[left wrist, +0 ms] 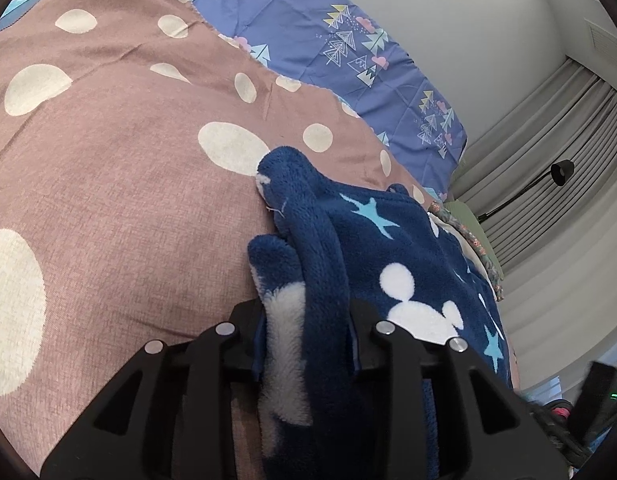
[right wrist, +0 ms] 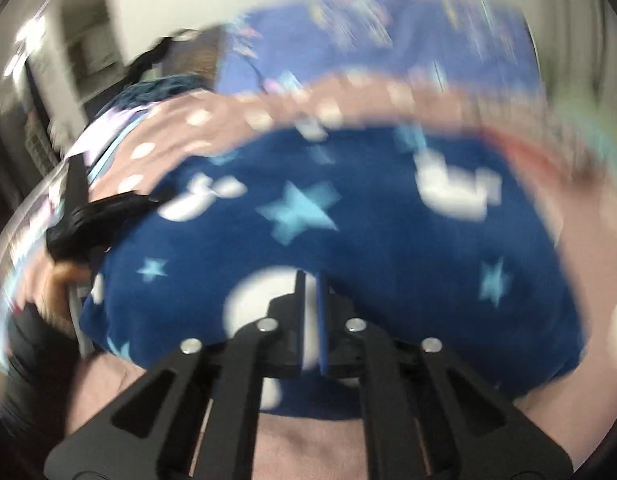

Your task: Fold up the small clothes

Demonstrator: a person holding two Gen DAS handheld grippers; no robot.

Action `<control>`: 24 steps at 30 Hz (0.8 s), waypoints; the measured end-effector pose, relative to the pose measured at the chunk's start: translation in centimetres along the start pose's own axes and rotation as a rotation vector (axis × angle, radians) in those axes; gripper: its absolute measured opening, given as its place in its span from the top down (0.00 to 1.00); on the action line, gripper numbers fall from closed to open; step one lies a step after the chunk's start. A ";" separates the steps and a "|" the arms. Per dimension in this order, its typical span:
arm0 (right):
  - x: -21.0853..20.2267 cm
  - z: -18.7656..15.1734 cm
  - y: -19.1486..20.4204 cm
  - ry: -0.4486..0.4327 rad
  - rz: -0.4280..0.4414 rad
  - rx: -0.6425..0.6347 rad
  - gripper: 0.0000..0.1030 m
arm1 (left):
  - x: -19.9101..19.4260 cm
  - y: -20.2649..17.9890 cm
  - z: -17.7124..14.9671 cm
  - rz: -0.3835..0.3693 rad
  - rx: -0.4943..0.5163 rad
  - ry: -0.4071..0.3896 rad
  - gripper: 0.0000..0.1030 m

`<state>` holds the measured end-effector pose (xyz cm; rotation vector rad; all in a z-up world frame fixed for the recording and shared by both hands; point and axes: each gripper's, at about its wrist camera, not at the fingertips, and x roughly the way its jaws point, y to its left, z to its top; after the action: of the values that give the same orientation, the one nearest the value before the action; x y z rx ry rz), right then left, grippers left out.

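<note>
A brown bedspread with cream dots covers the bed, under a white wall and grey curtains. The left gripper is clamped on a thick bunched fold of the navy fleece garment, which fills the gap between its jaws. The right gripper is closed with its jaws almost together; this view is blurred, so probably nothing is between them. The fleece, with stars and white shapes, lies spread on the bedspread just ahead of both. A blue patterned pillow lies beyond, at the head of the bed.
</note>
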<state>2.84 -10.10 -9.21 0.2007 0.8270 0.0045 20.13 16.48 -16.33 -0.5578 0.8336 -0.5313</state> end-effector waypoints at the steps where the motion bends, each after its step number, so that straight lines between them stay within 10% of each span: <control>1: 1.4 -0.5 -0.6 0.047 0.024 0.006 0.99 | 0.0 0.0 0.0 0.002 0.001 0.000 0.68; 12: -0.3 3.4 2.9 -0.048 -0.047 -0.202 0.98 | -0.1 0.0 -0.1 0.002 0.003 -0.002 0.68; 15: 7.4 3.0 -1.2 0.186 0.014 -0.043 1.00 | -0.1 0.0 -0.1 0.003 0.007 -0.003 0.66; 20: 5.5 5.8 -1.9 0.215 0.087 0.039 0.99 | -0.1 -0.1 -0.1 0.007 0.009 0.002 0.66; 24: 5.2 11.2 0.3 0.085 -0.007 -0.067 0.94 | -0.2 -0.2 -0.2 0.010 0.012 0.000 0.66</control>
<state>14.54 -11.31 -5.56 0.1354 0.9105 0.0340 19.81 16.42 -16.16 -0.5425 0.8323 -0.5263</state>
